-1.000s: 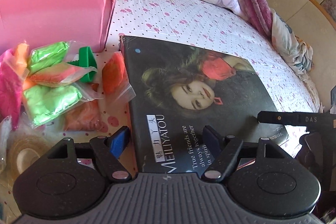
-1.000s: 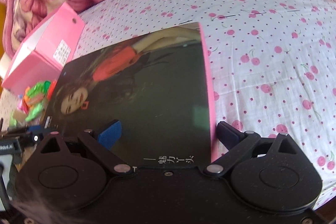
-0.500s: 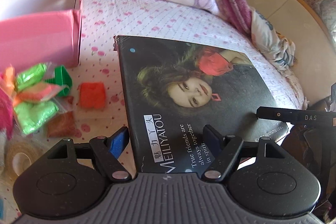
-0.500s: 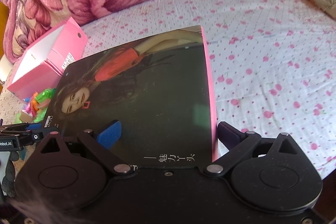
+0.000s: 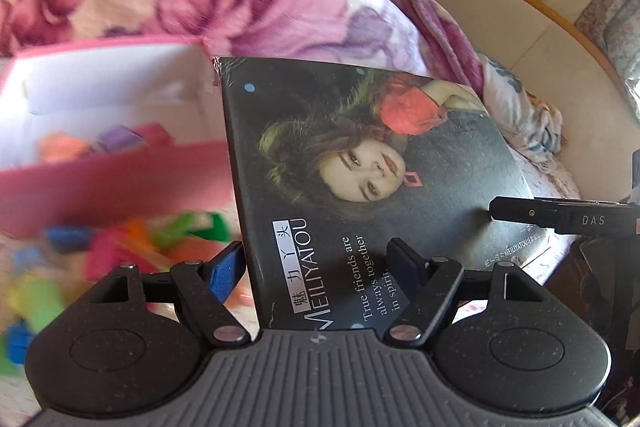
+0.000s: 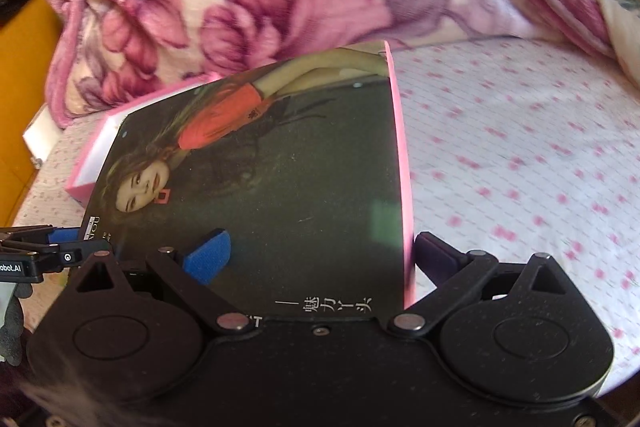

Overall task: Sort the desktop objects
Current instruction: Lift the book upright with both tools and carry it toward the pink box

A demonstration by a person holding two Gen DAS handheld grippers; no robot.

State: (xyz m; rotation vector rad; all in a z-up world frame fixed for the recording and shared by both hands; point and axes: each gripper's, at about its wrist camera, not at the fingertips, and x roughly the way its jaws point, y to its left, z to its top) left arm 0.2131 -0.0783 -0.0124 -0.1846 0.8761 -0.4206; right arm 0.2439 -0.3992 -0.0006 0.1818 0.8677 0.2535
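Both grippers hold the big dark book [image 5: 360, 187]: the left gripper [image 5: 316, 263] has its jaws closed on one edge, and the right gripper [image 6: 320, 251] has its jaws closed on the pink-edged side. The book is up in the air above the bed [image 6: 520, 155], right in front of the pink box [image 5: 112, 163]. The bright little things [image 5: 120, 239] below the box look like clay packs, but they are too blurry to be sure.

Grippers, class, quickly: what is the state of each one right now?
Left gripper: shut on the MEILIYATOU photo album, at its near corner.
Right gripper: shut on the same album, at its pink-edged side.
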